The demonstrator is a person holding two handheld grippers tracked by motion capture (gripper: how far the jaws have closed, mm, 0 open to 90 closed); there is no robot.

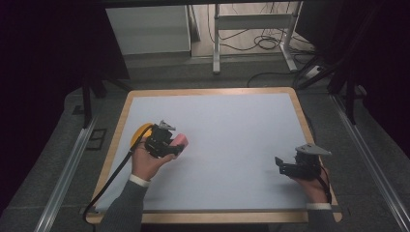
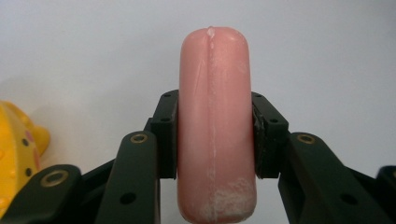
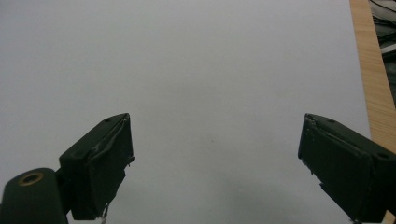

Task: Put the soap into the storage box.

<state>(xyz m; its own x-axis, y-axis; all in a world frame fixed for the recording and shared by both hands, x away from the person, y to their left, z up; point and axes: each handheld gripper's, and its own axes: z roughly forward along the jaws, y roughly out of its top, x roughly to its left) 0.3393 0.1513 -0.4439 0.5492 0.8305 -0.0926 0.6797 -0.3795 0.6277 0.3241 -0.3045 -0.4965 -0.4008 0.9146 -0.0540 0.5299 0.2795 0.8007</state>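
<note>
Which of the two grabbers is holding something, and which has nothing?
The left gripper holds the pink sausage-shaped toy, its jaws pressed on both sides, next to a yellow toy. The right gripper has wide-open jaws with nothing between them.

Both grippers are matte black plastic with chunky jaws, brass-ringed pivot holes and small black screws along the links. The left gripper and right gripper each carry a grey three-cornered plate on top. A black cable trails off each one. The person wears grey sleeves with white cuffs poking out.
</note>
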